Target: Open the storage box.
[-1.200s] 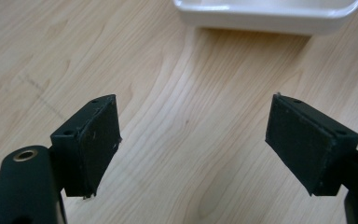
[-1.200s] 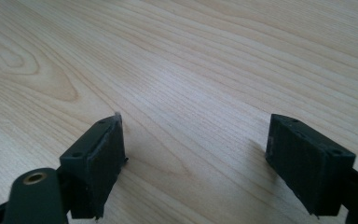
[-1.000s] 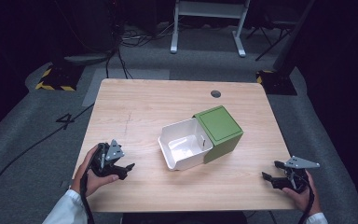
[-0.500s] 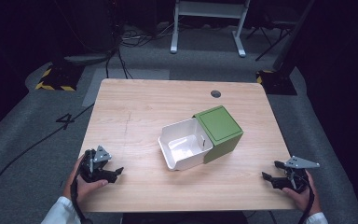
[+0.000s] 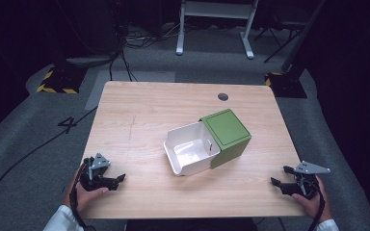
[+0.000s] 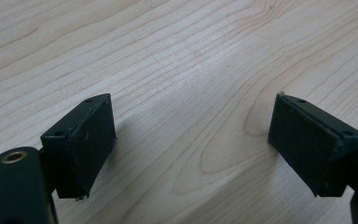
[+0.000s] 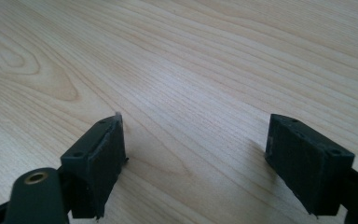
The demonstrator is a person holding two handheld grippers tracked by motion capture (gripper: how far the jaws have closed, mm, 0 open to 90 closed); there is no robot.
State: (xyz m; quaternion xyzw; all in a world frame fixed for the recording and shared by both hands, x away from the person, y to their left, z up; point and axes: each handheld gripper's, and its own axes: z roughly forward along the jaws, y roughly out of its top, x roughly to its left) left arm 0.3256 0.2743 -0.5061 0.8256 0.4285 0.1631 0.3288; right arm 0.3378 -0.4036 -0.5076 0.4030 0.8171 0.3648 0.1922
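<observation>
A box lies on its side in the middle of the wooden table [image 5: 139, 120]: a white inner tray [image 5: 189, 148] slid partway out of a green sleeve [image 5: 226, 134], the tray's opening facing up and empty. My left gripper [image 5: 119, 179] rests open at the table's front left corner, held in a hand. My right gripper [image 5: 275, 183] rests open at the front right edge. In the left gripper view the gripper [image 6: 191, 135] has bare wood between its spread jaws. The right gripper view shows the same for the gripper [image 7: 196, 154].
A small dark round hole [image 5: 223, 96] sits near the table's far right edge. Grey carpet with cables surrounds the table, and a white stand frame [image 5: 214, 26] is behind it.
My left gripper has drawn back toward the front left corner of the table and lowered. The right gripper and the box have stayed put.
</observation>
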